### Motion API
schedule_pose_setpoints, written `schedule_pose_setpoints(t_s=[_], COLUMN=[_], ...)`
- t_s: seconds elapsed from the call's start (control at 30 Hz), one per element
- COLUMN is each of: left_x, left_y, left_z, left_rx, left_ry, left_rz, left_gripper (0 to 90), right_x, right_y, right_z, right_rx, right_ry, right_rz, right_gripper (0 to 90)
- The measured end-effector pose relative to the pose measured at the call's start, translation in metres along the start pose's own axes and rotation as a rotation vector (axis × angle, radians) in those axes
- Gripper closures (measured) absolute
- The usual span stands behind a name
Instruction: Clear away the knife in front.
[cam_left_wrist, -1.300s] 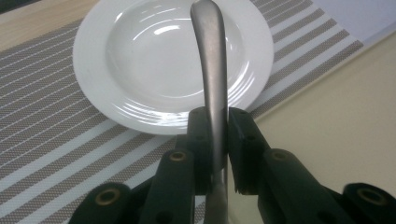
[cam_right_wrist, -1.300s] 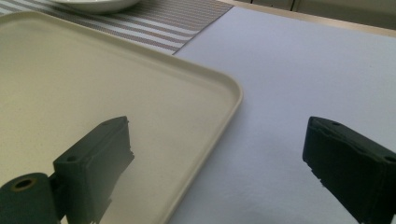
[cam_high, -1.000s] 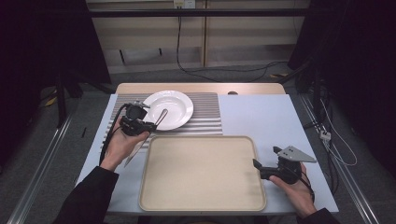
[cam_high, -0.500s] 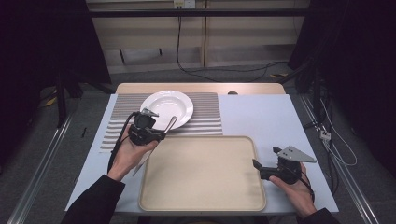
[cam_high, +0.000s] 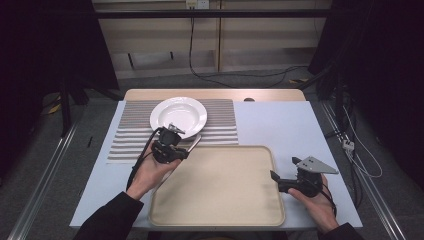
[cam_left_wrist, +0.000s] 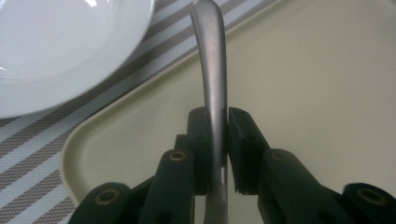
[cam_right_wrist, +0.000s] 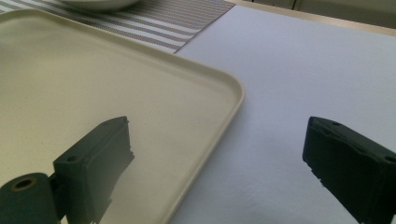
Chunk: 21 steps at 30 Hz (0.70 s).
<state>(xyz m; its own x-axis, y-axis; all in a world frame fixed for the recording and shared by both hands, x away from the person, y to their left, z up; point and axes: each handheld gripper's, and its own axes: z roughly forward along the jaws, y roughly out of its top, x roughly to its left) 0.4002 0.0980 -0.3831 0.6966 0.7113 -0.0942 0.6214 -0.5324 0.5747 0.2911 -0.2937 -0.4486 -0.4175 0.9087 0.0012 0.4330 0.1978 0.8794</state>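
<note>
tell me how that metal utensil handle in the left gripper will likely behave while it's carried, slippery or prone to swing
The utensil handle looks like smooth brushed metal, so it could slip between the hard black jaws of the left gripper. They clamp a narrow part of it, so it may pivot if bumped. It looks rigid and unlikely to bend. Set on the tray, it would probably lie flat.

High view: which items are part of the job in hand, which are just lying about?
In the job:
- metal utensil handle, clamped in the left gripper
- beige tray, right under it
- white plate, close by

Lying about:
- striped placemat
- cables on the floor
- right gripper, jaws open at the tray's edge
</note>
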Motion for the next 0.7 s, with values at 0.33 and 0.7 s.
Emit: schedule_pose_setpoints(t_s=[0.33, 0.7], left_x=[-0.009, -0.007], left_y=[-0.009, -0.018], left_z=[0.021, 0.032], left_rx=[0.065, 0.107], left_ry=[-0.013, -0.015], left_rz=[-0.002, -0.015], left_gripper=[79.9, 79.8], right_x=[0.000, 0.000], right_y=[0.000, 0.000], right_z=[0.000, 0.000], right_rx=[0.000, 0.001], right_ry=[0.000, -0.001], right_rz=[0.001, 0.000], right_gripper=[8.0, 8.0])
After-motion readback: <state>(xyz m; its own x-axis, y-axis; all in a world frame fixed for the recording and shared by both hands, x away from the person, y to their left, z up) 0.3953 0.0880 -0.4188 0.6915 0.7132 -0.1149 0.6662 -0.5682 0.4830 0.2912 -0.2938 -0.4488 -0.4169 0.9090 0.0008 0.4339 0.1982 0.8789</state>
